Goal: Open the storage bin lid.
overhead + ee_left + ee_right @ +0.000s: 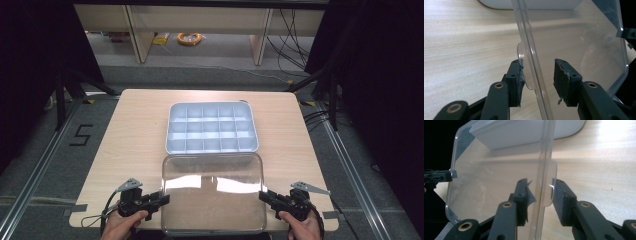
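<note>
My left tool (161, 199) and right tool (264, 196) both stand spread, jaws straddling opposite side edges of the clear lid (213, 192) (neither pinching yet). Beyond it the divided tray (212, 128) sits mid-surface (135, 130), touching the lid's far edge.

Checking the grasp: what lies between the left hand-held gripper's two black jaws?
In the left gripper view, the left hand-held gripper has the edge of the clear plastic lid between its open jaws, not yet clamped.

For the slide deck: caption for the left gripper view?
Left tongs open astride the clear lid's edge tab above the wooden table.
</note>
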Action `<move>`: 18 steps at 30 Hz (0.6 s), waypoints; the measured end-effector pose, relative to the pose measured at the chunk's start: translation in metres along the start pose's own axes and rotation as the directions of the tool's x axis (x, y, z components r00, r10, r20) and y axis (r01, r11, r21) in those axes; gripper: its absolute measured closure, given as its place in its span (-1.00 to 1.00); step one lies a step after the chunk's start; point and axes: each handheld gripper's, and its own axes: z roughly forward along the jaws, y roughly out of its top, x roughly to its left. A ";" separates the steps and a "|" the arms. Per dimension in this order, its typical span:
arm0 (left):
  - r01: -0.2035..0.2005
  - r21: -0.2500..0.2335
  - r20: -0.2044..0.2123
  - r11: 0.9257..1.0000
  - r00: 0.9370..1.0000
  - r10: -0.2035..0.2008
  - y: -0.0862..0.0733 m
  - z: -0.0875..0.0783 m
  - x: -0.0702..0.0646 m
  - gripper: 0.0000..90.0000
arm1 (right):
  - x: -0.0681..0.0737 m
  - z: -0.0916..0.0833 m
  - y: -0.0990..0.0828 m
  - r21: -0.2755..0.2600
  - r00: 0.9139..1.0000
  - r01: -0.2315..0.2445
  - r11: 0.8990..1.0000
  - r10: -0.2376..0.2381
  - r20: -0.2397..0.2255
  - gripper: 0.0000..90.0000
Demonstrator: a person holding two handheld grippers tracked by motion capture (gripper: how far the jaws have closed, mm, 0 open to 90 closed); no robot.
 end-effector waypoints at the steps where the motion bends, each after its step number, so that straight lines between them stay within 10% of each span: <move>1: -0.001 0.001 0.000 1.000 1.000 0.001 -0.001 0.000 0.000 0.30 | 0.000 0.000 0.000 0.003 1.000 0.004 1.000 -0.004 0.006 0.48; 18: -0.020 0.039 -0.004 0.999 1.000 0.021 -0.005 0.002 0.000 0.26 | 0.001 0.002 -0.004 0.053 0.999 0.025 0.998 -0.027 0.030 0.41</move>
